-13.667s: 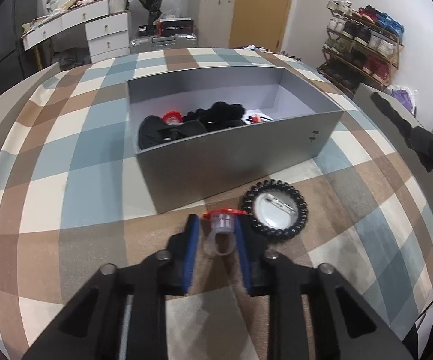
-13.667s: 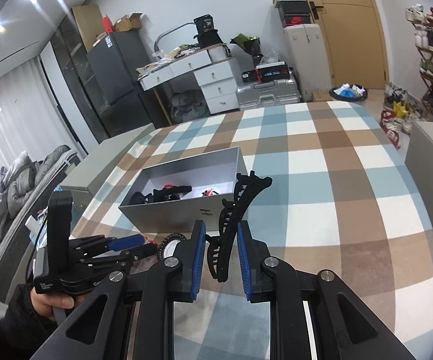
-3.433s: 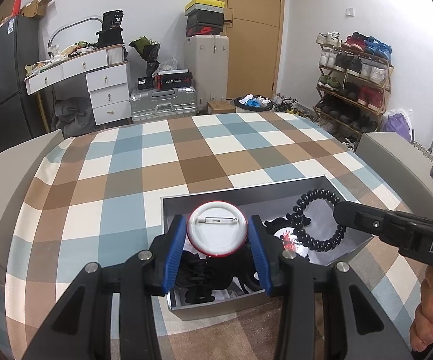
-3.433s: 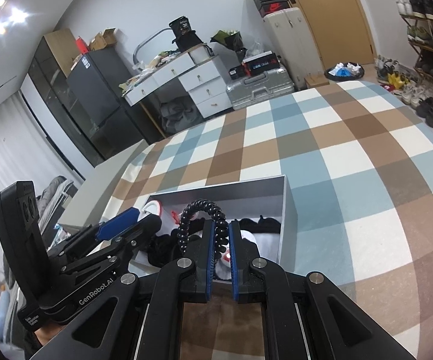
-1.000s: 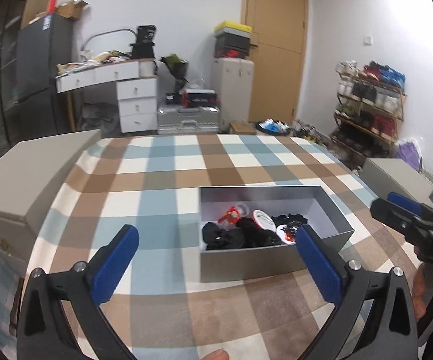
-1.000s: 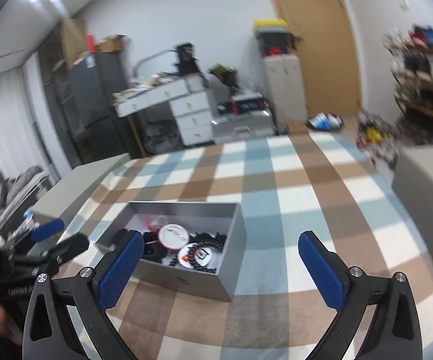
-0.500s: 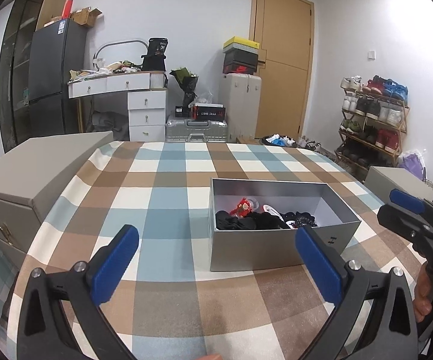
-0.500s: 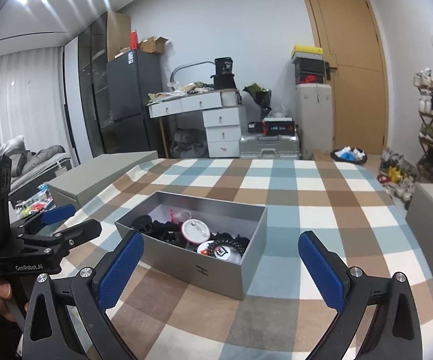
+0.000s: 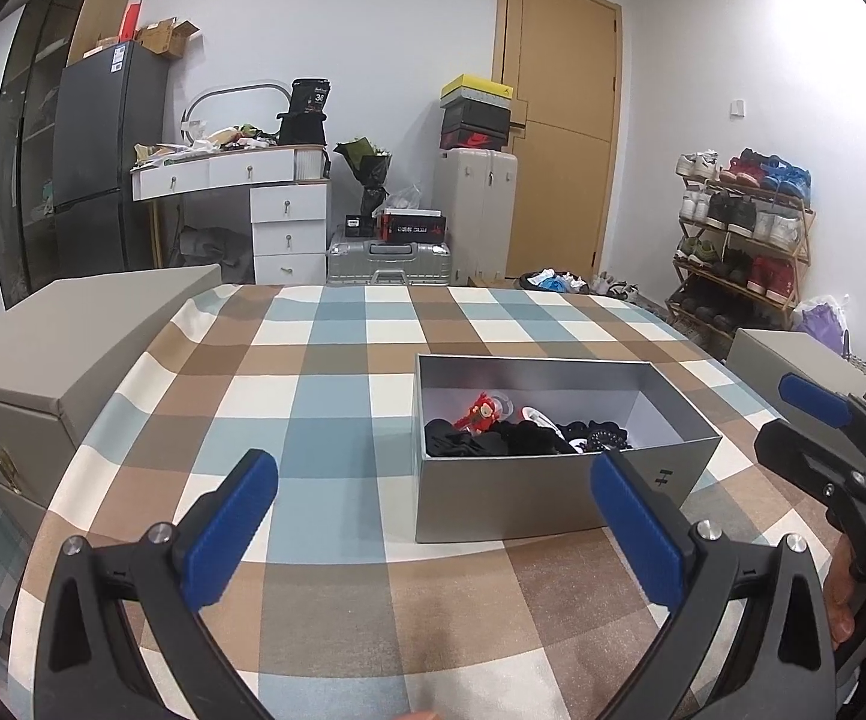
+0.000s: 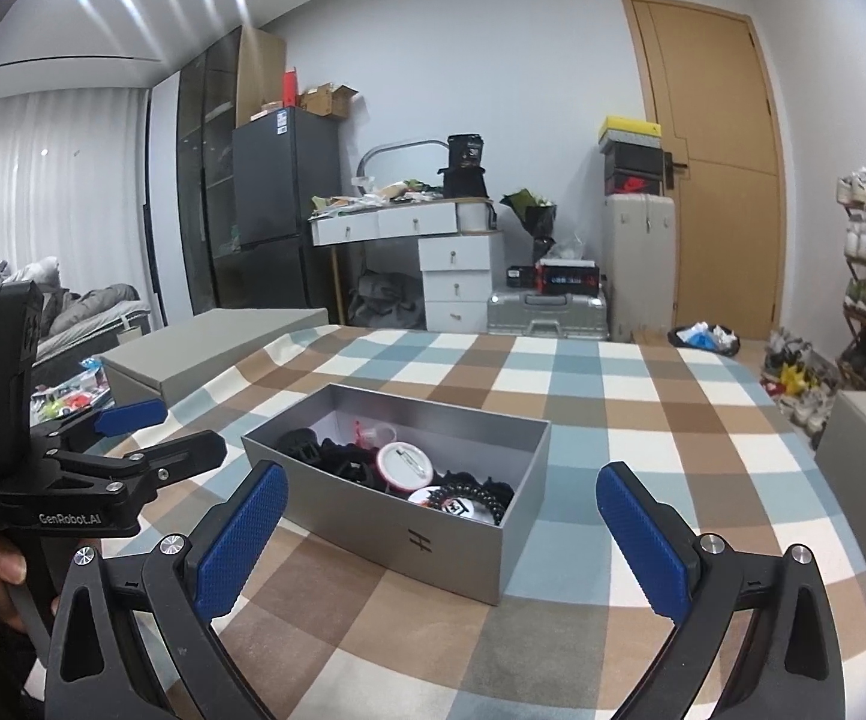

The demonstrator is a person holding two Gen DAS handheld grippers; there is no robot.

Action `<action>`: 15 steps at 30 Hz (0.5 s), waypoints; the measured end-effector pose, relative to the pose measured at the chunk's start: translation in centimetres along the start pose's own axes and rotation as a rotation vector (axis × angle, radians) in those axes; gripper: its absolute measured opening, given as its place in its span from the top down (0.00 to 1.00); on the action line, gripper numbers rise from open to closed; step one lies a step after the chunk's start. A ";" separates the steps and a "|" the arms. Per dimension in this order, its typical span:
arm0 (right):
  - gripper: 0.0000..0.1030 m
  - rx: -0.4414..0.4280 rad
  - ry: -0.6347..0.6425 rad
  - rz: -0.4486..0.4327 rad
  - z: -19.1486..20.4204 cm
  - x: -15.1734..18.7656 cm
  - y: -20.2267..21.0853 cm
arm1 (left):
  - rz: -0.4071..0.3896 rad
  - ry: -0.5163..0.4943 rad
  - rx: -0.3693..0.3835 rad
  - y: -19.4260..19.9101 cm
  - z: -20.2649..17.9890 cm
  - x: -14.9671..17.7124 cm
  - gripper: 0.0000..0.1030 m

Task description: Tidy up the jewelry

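Jewelry now lies all together inside the grey box [image 10: 496, 531] on the checked tablecloth [image 10: 643, 420]: a round white badge with a red rim [image 10: 403, 467], a black bead bracelet [image 10: 474, 491] resting over a second badge, black hair pieces, and a small red charm [image 9: 481, 411] near the back wall. About three seconds ago the badge was clamped in the left gripper and the bracelet in the right, both held over the box; thirteen seconds ago a ring and the bracelet sat on the cloth in front of it. None of the cloth in view carries a loose piece now.

Both tools are empty. The left gripper [image 9: 433, 510] has its blue pads spread wide apart, and so does the right gripper [image 10: 442, 531]; each has pulled back and up, well clear of the box, compared with a second ago.

Judging from this, the sorting looks finished or very nearly so; only a lid or a tidy-up inside the box might remain.
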State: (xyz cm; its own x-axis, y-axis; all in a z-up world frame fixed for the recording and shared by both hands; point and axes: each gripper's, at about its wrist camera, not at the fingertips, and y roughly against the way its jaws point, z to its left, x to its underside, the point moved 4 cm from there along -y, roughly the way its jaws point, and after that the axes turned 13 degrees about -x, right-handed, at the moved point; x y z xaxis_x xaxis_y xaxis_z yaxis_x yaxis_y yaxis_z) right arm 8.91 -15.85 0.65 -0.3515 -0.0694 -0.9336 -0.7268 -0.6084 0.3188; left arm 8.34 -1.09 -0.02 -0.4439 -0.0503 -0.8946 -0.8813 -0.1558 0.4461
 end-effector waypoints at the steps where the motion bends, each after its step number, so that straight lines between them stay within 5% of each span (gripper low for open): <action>1: 0.00 0.001 0.004 -0.005 0.1 -0.1 0.1 | -0.005 0.001 -0.001 0.1 0.0 0.0 0.01; 15: 0.00 0.017 -0.007 -0.021 -0.2 -0.1 0.3 | -0.009 -0.013 0.003 0.0 -0.3 -0.1 0.01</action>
State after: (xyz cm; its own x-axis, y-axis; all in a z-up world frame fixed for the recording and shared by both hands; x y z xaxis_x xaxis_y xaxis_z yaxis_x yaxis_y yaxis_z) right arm 8.84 -16.18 0.85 -0.3402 -0.0509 -0.9390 -0.7439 -0.5963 0.3019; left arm 8.41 -1.43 0.07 -0.4378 -0.0363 -0.8983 -0.8858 -0.1534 0.4379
